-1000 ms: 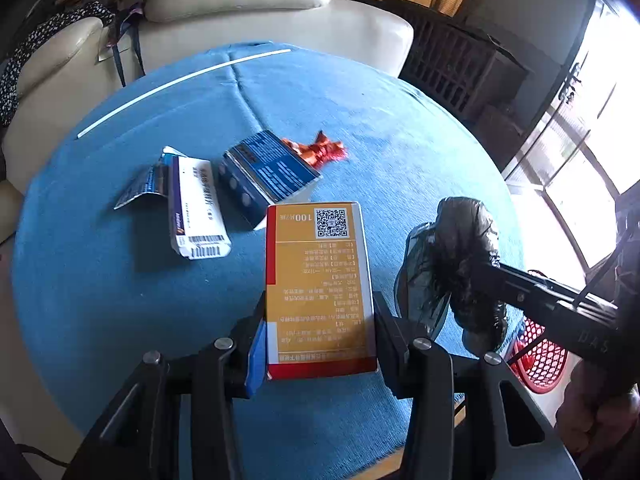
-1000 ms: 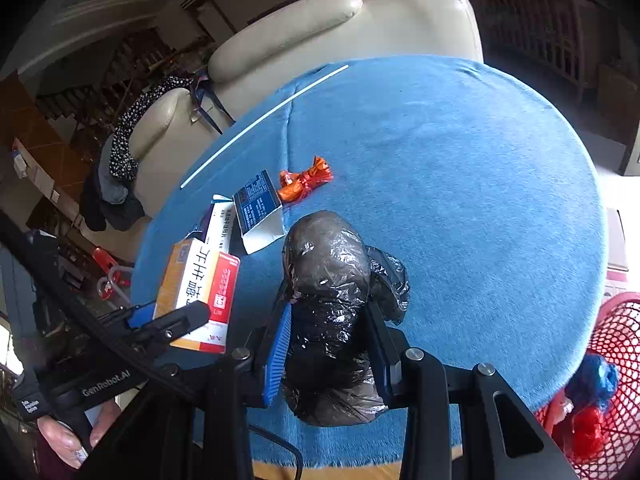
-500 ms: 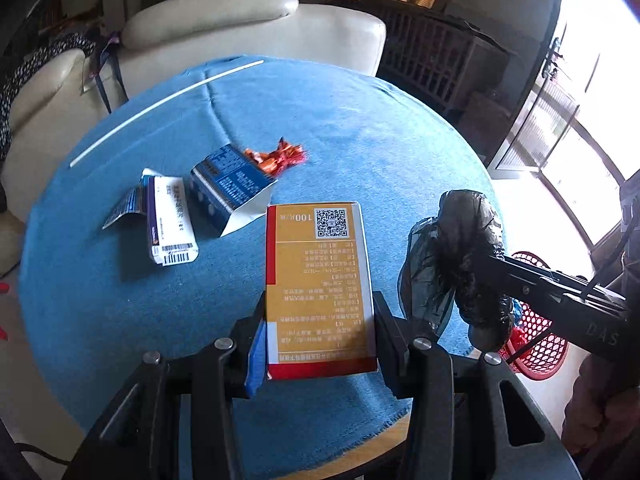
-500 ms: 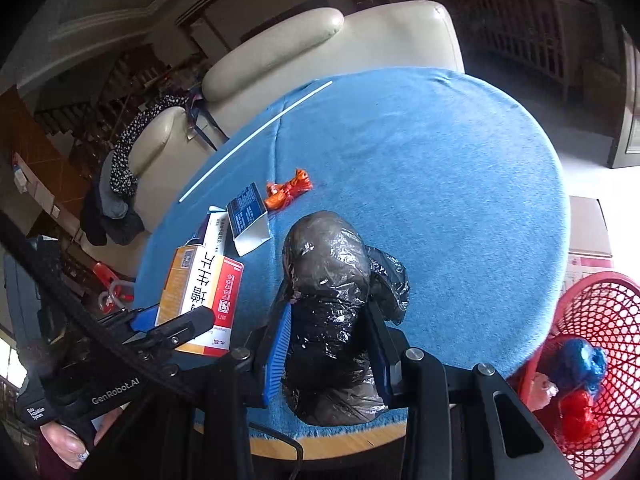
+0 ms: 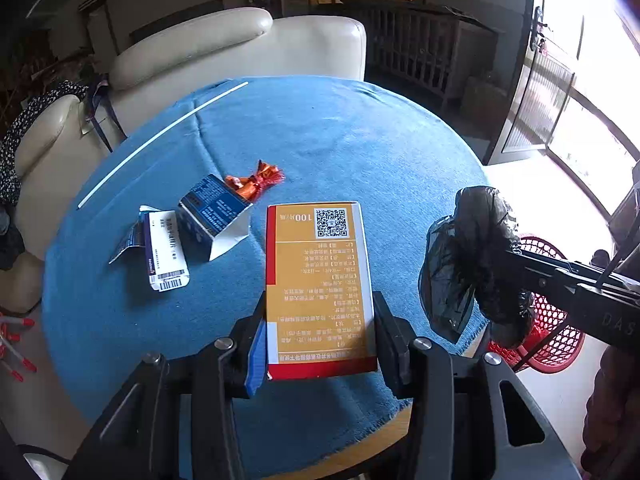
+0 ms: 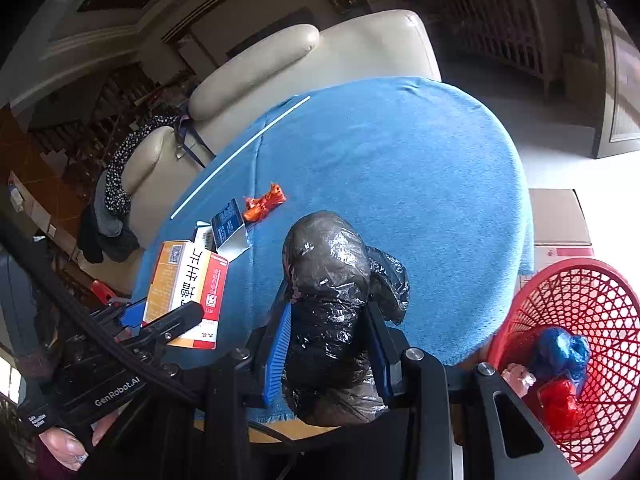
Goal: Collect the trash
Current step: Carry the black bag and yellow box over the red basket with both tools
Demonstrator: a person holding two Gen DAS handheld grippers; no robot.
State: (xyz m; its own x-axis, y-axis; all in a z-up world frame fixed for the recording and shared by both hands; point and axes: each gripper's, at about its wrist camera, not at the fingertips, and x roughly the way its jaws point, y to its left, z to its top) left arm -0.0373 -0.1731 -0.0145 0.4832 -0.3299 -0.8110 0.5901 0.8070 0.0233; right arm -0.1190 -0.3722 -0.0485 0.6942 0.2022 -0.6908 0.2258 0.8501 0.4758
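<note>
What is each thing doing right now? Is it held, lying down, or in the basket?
Yellow box: held in left gripper.
Black bag: squeezed in right gripper.
Blue box: open, lying on table.
White box: lying flat.
Orange wrapper: crumpled on table.
Red basket: holds trash.

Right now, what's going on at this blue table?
A person is clearing trash with two handheld grippers. The left gripper is clamped on an orange and red medicine box; the right gripper is clamped on a wadded black plastic bag. Both are held over the table's near edge, by a red mesh basket already holding some trash. Two opened blue and white cartons and an orange wrapper remain on the cloth.
</note>
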